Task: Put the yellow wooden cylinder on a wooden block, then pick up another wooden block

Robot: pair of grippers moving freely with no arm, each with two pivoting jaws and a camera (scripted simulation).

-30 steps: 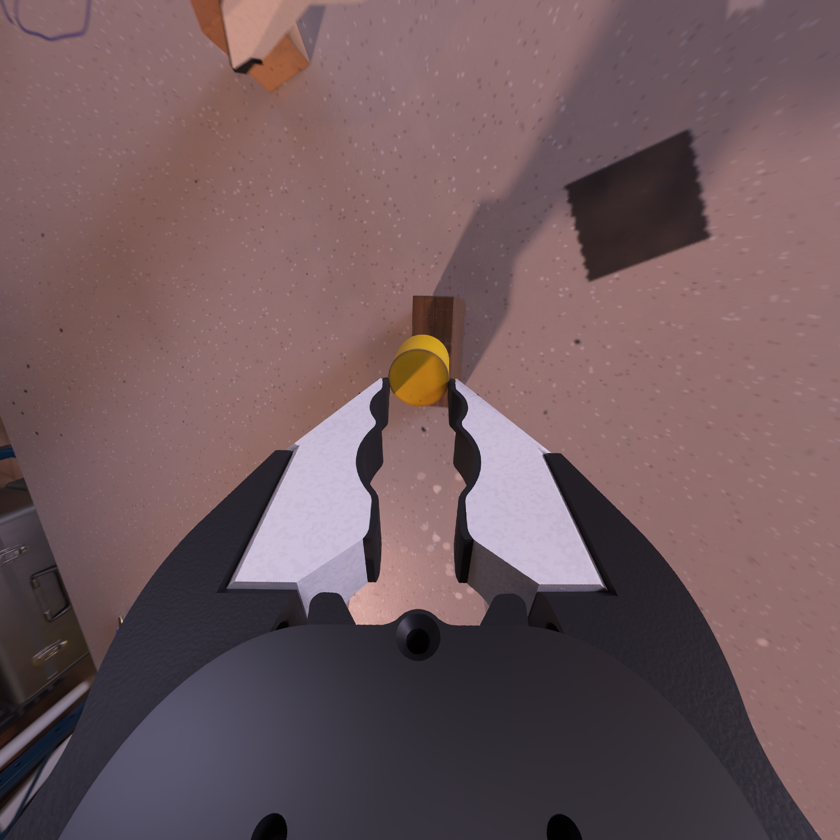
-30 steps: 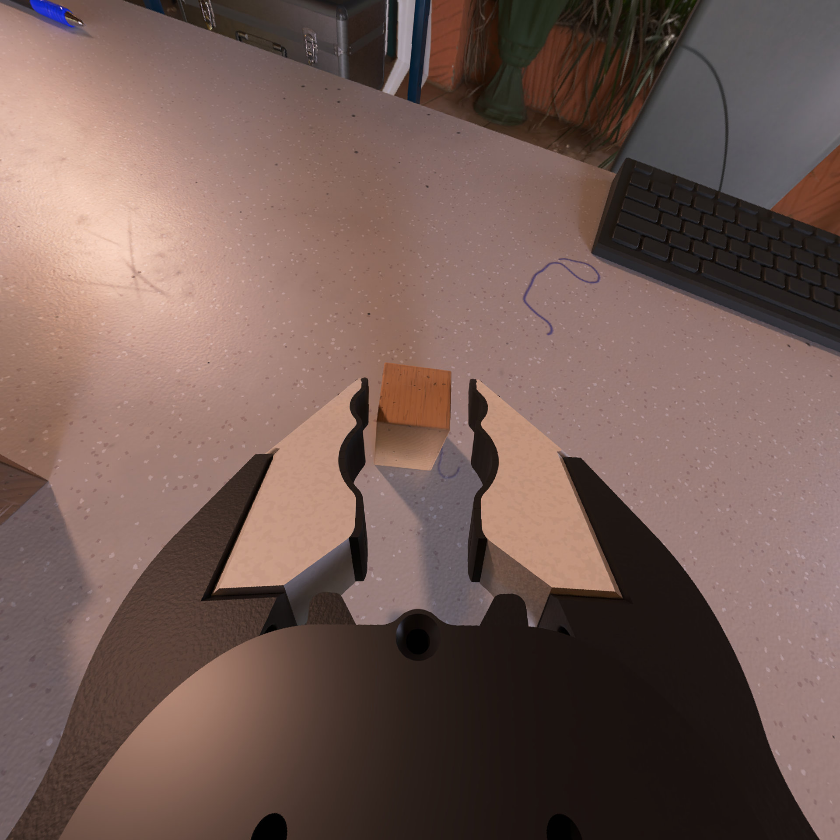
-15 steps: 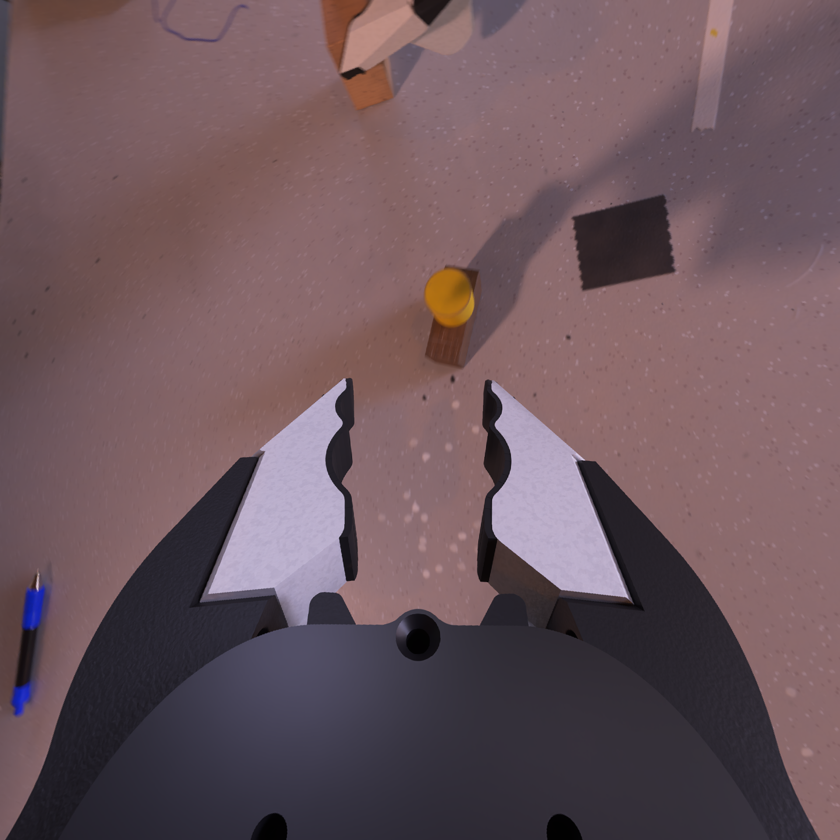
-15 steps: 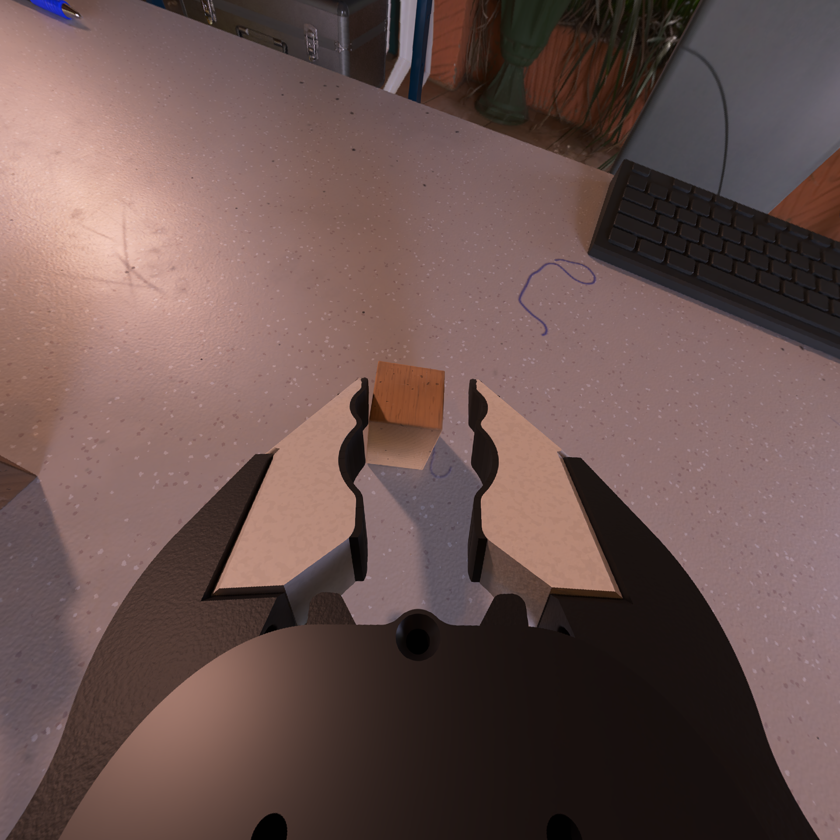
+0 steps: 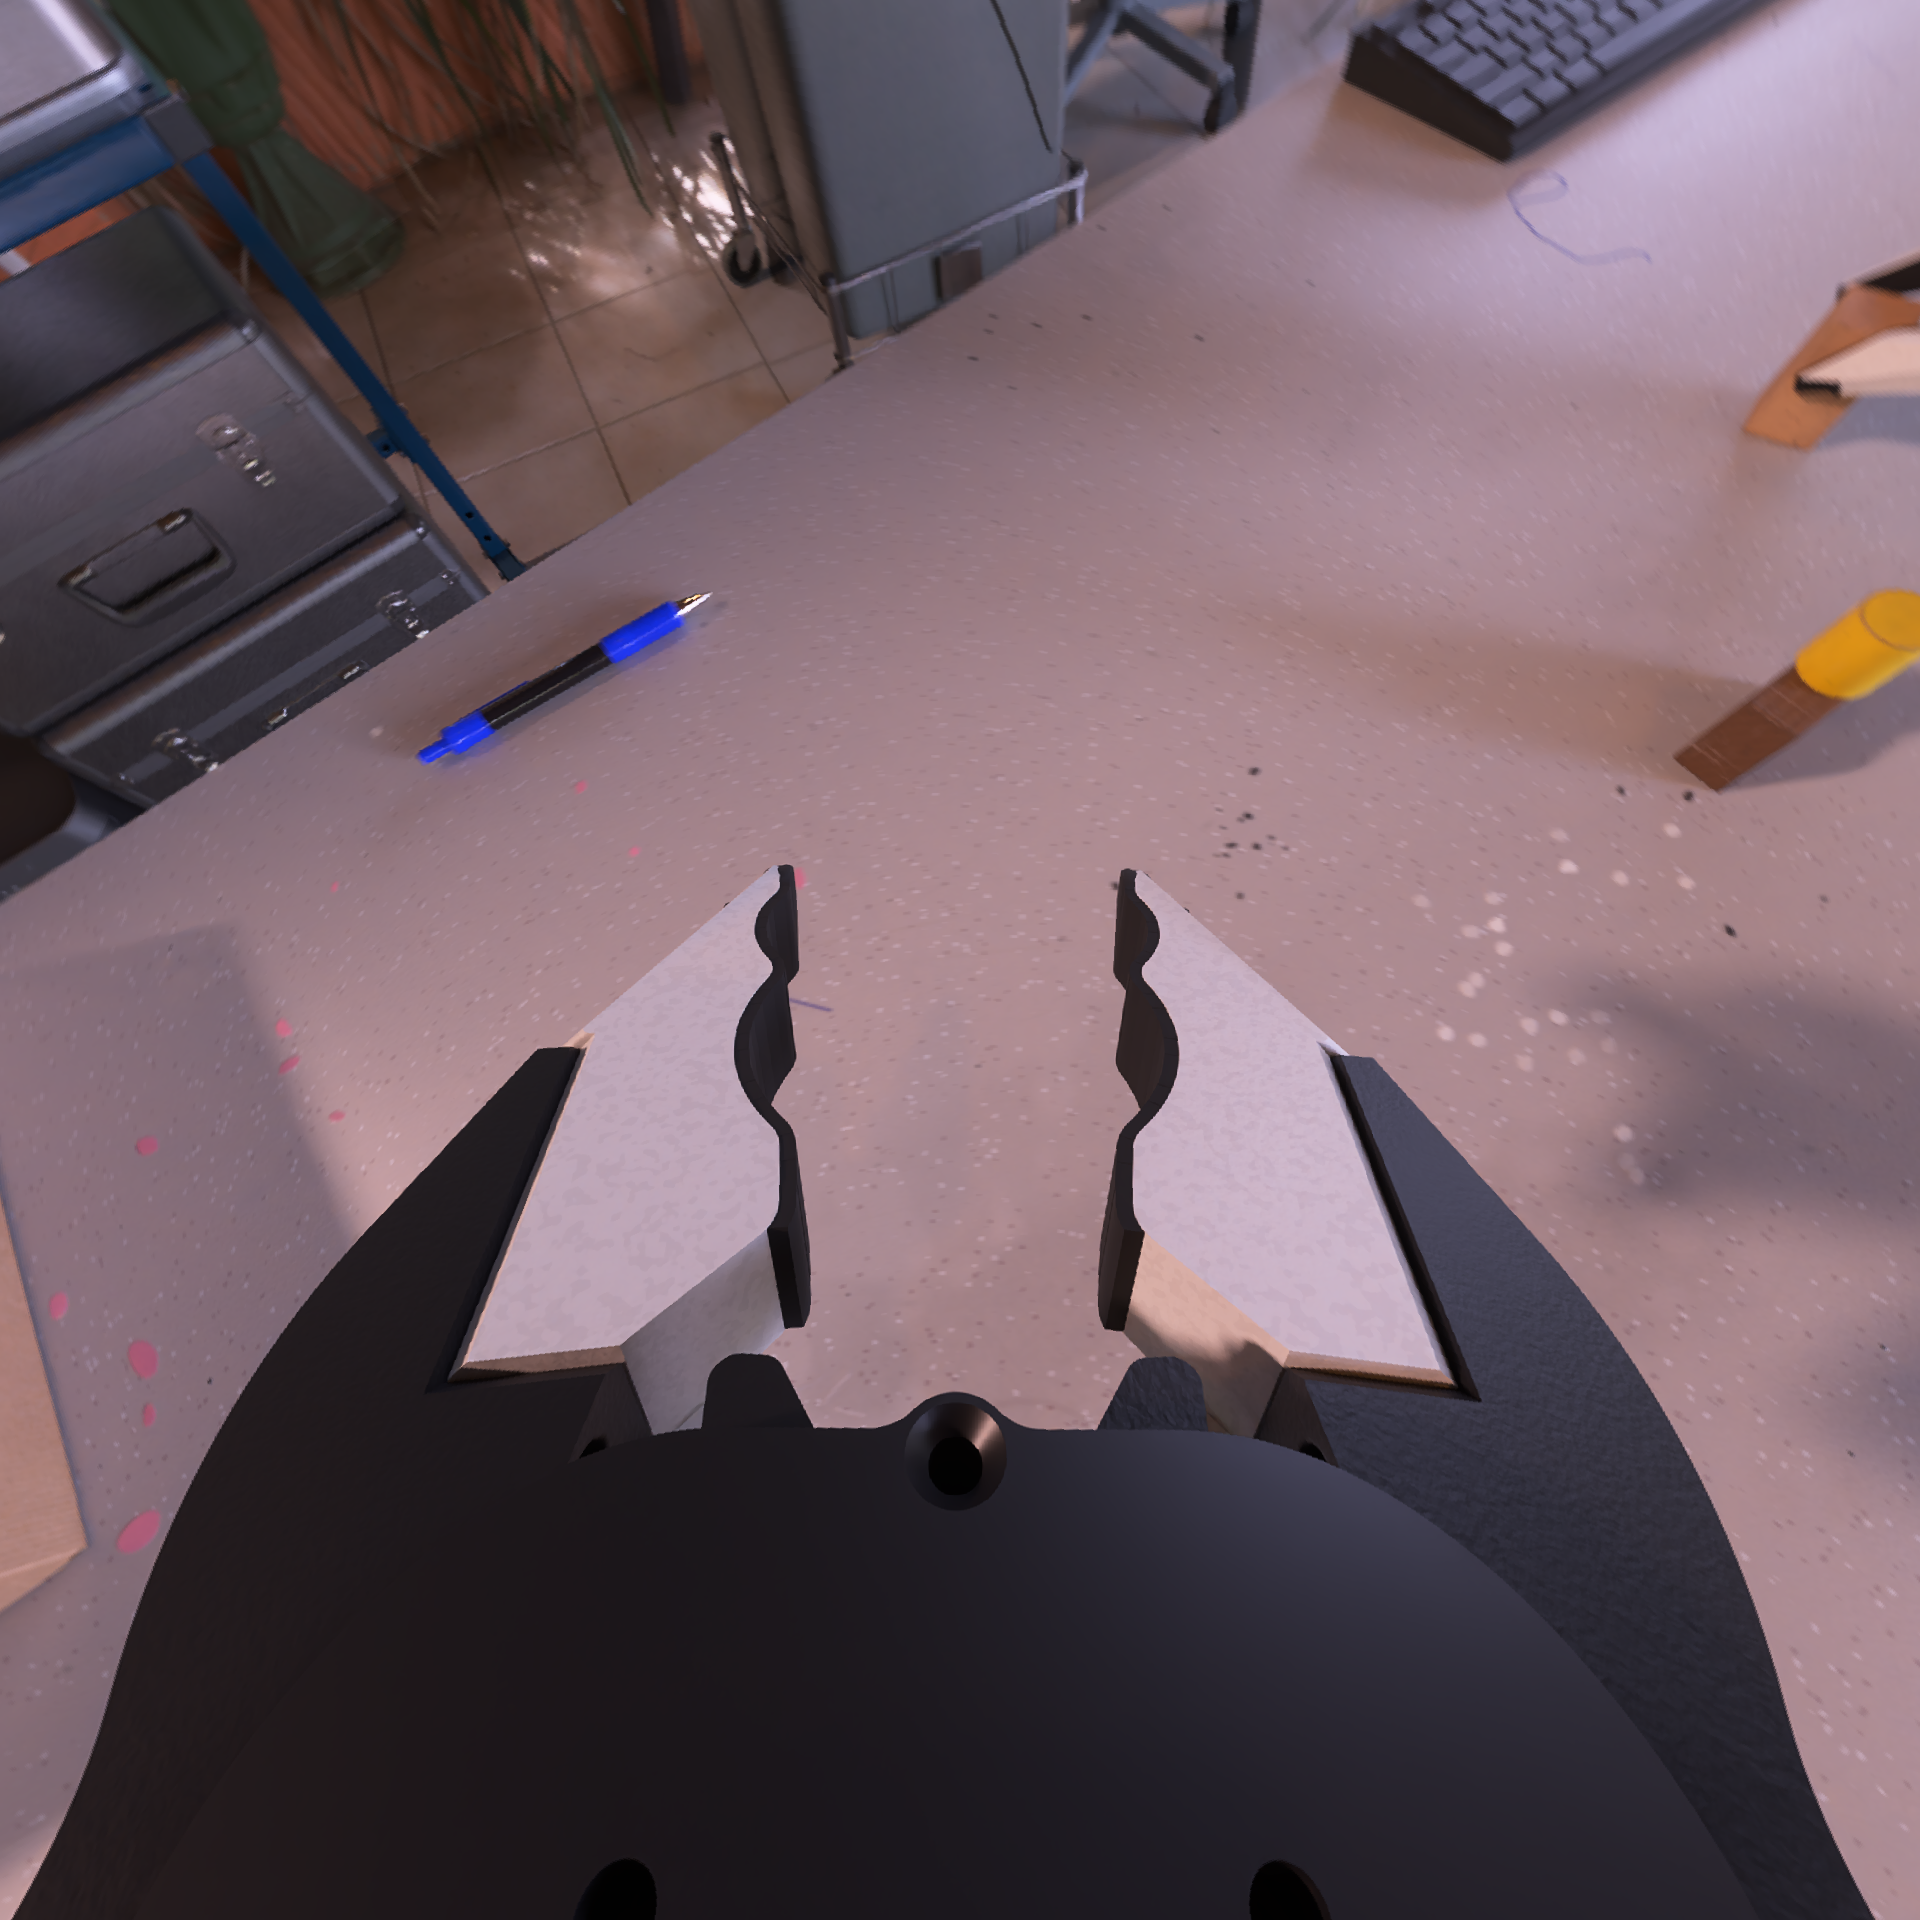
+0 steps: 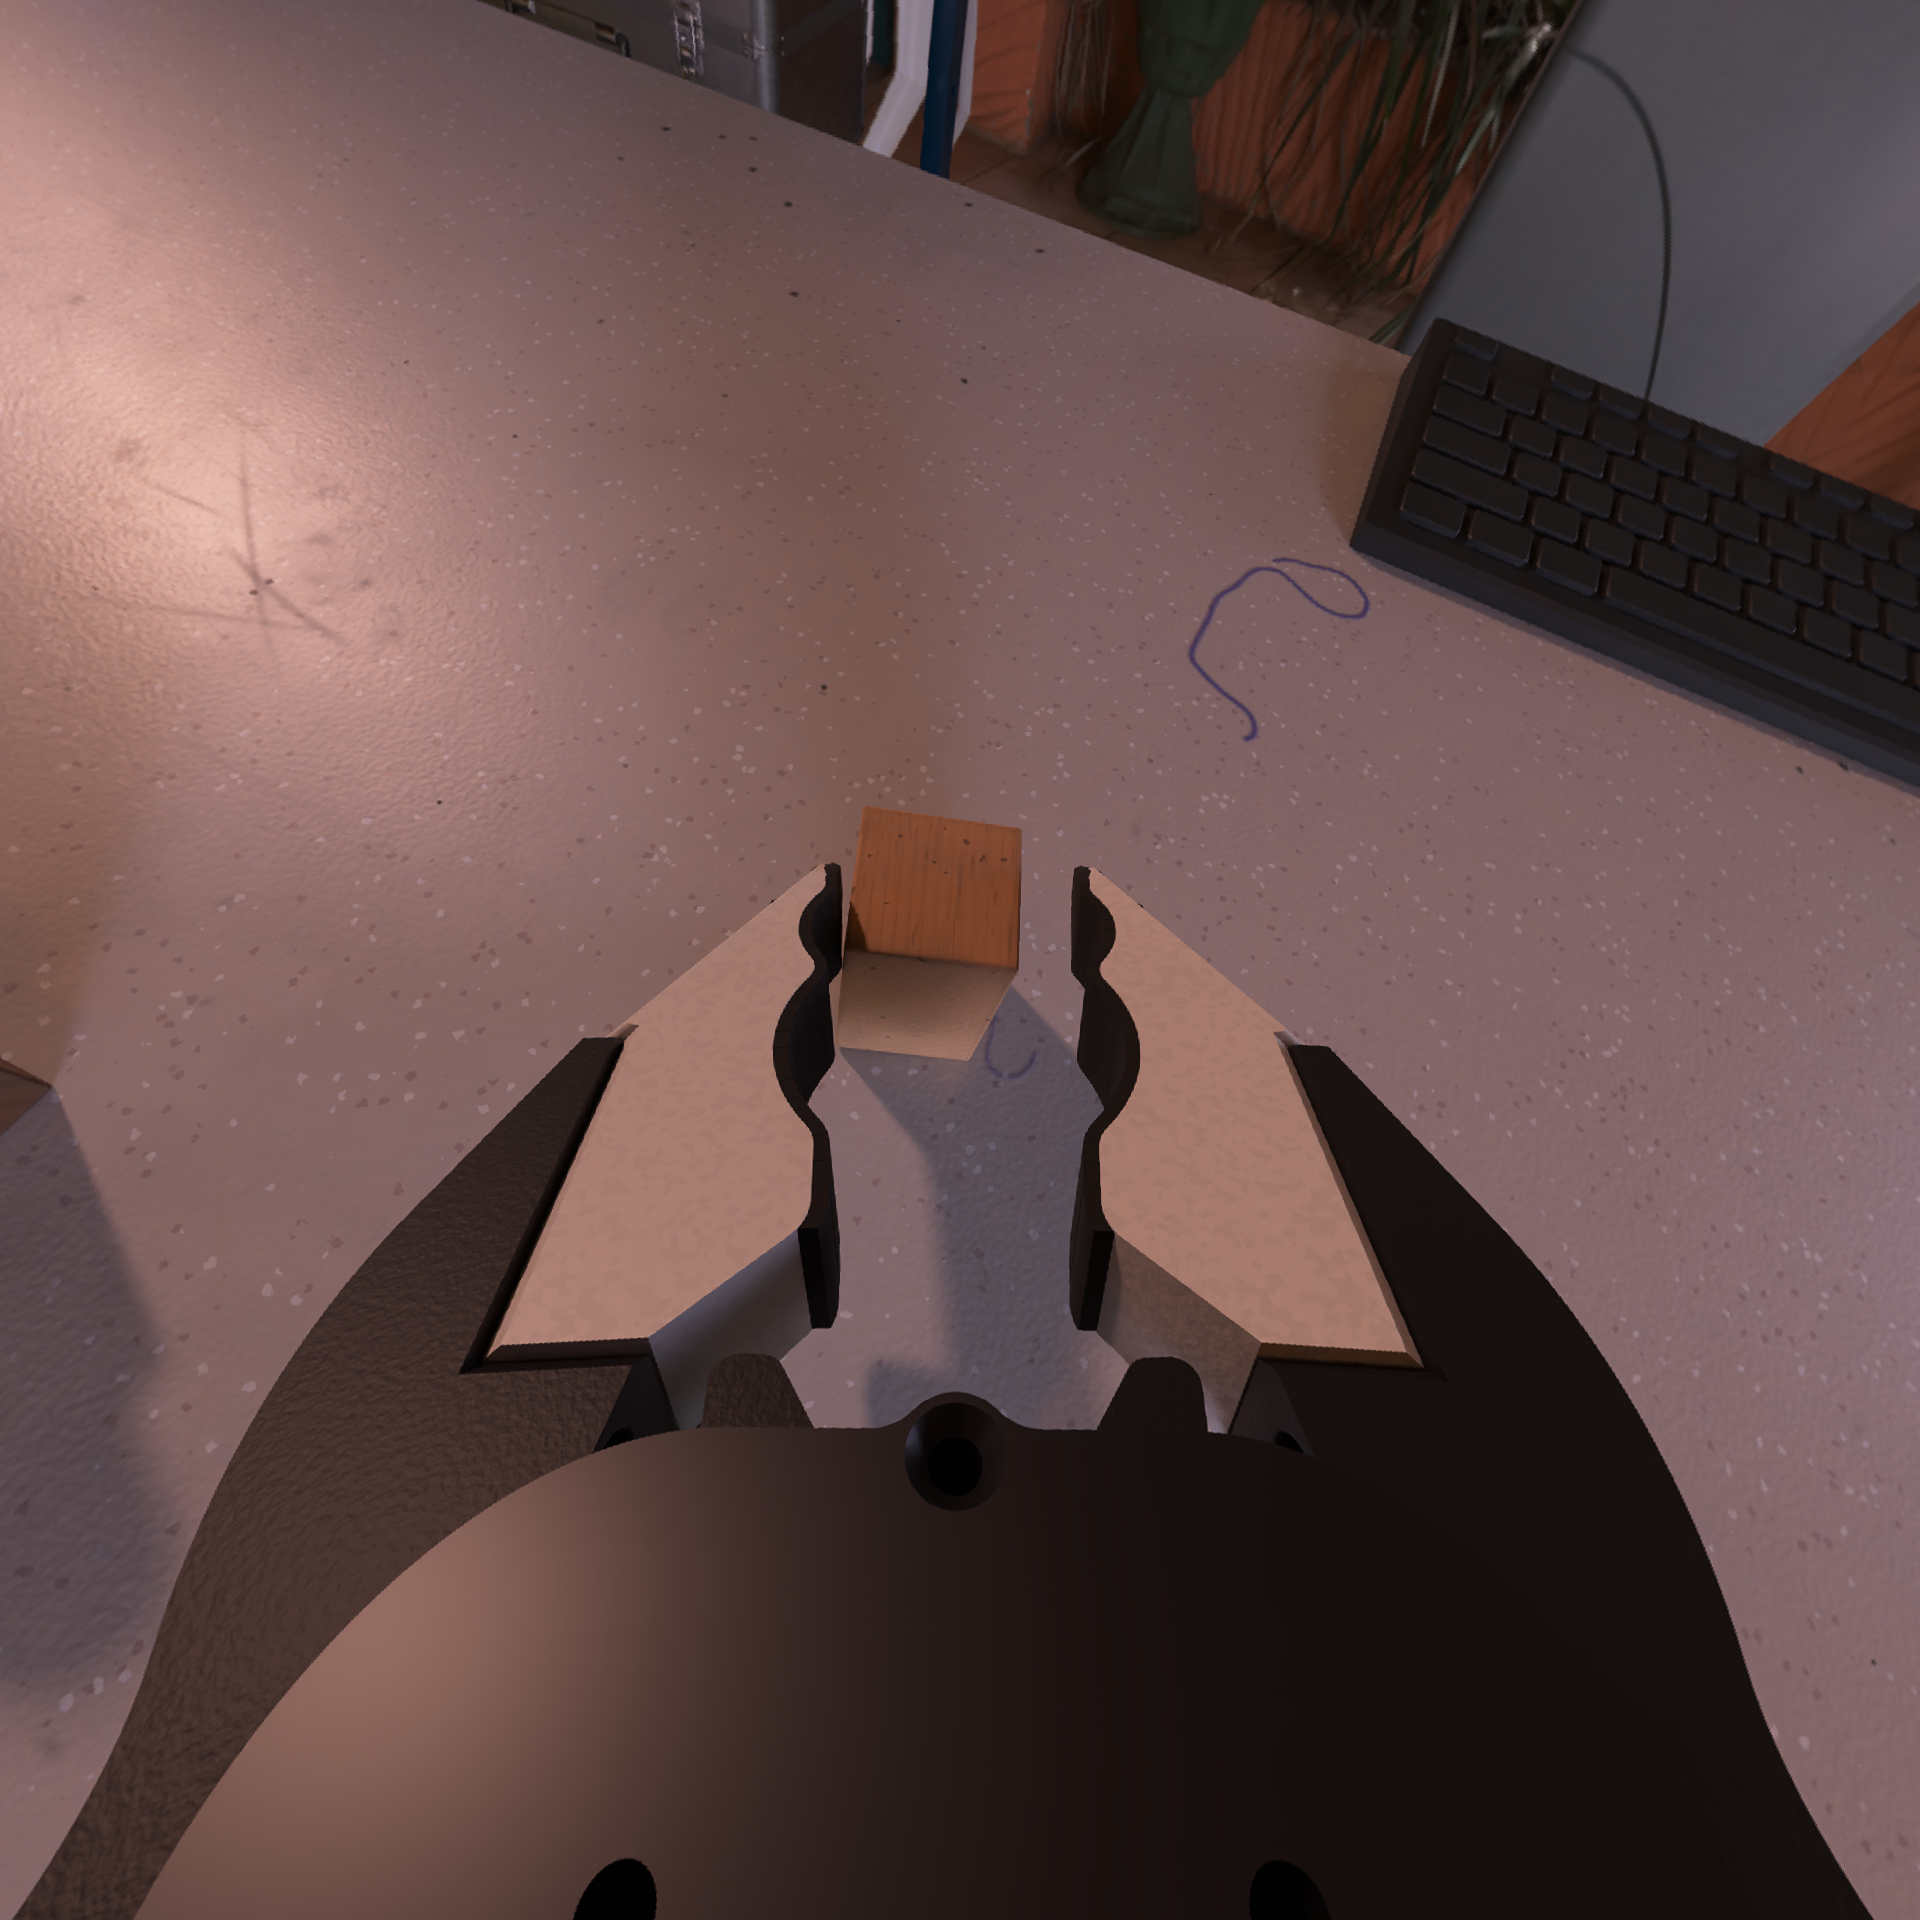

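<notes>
The yellow wooden cylinder (image 5: pixel 1860 644) stands on a dark wooden block (image 5: pixel 1766 732) at the right edge of the left wrist view. My left gripper (image 5: pixel 956 878) is open and empty over bare table, well left of them. In the right wrist view a light wooden block (image 6: pixel 935 894) sits on the table between my fingertips. My right gripper (image 6: pixel 956 873) is open around it, the left finger close against the block and a gap at the right finger. The right gripper and this block also show in the left wrist view (image 5: pixel 1849 364).
A blue pen (image 5: pixel 566 675) lies near the table's far edge, with metal cases (image 5: pixel 156 520) beyond it. A black keyboard (image 6: pixel 1662 540) lies at the far right, with a blue scribble (image 6: pixel 1268 623) near it. The dark block's corner (image 6: pixel 16 1086) shows at the left.
My left gripper opened, drew back from the cylinder standing on the dark block, and swung away to the left. The light block has shifted slightly toward the right gripper's left finger.
</notes>
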